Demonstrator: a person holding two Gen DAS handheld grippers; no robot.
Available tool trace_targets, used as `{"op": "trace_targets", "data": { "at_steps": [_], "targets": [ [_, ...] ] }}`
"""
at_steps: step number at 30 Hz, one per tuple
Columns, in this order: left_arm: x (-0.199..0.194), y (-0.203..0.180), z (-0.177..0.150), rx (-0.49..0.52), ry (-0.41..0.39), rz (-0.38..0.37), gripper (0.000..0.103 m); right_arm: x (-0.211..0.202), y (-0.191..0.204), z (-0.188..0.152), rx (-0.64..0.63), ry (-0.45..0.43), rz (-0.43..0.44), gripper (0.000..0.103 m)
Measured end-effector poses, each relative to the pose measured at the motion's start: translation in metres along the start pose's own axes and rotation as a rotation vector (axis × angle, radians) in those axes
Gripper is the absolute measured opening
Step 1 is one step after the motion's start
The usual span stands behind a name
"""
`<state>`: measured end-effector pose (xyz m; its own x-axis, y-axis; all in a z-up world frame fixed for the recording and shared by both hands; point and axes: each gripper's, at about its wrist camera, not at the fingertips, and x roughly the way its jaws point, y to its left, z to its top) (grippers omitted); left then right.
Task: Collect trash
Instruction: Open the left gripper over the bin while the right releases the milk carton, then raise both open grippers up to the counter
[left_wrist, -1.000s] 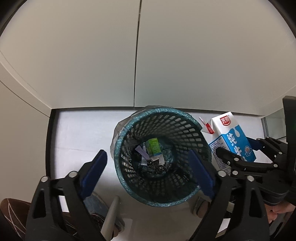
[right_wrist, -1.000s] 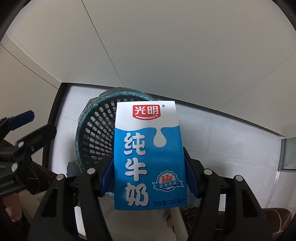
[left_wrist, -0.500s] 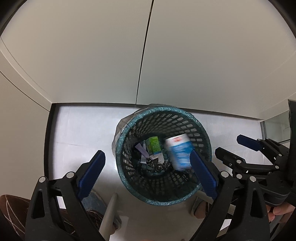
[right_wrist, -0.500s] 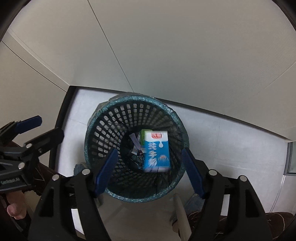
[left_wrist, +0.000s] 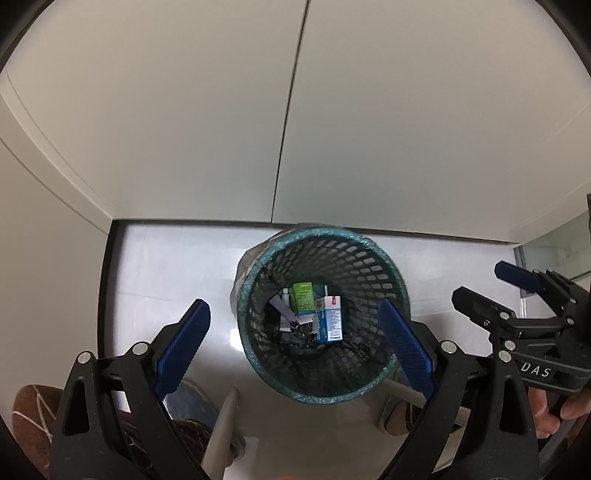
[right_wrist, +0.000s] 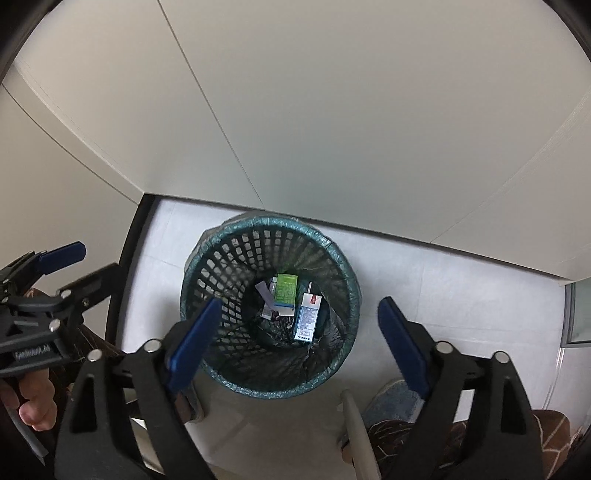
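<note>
A plastic mesh bin (right_wrist: 221, 288) lined with crinkly film holds printed cartons (right_wrist: 306, 317) on glossy floor tile (right_wrist: 443, 295).

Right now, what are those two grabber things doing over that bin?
A person holds a grabber in each hand above the mesh bin on the floor. Both the left gripper and the right gripper are open and empty. A blue milk carton lies at the bottom beside a green box and paper scraps.

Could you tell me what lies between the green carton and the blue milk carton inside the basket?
Nothing: in the right wrist view the green carton and milk carton lie side by side, nearly touching, in the basket.
</note>
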<state>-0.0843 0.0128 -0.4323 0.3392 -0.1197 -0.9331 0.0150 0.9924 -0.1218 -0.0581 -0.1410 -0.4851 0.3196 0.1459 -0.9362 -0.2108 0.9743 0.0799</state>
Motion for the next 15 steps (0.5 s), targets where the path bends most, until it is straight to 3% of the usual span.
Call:
{"op": "trace_targets", "data": {
  "at_steps": [9, 15],
  "targets": [
    [-0.053, -0.014, 0.013, 0.025, -0.102, 0.013, 0.092, -0.061, -0.006, 0.008, 0.031, -0.117, -0.044, 0.093],
    [-0.092, -0.024, 0.024, 0.037, -0.151, 0.024, 0.093, -0.111, -0.014, 0.013, 0.061, -0.198, -0.058, 0.093]
  ]
}}
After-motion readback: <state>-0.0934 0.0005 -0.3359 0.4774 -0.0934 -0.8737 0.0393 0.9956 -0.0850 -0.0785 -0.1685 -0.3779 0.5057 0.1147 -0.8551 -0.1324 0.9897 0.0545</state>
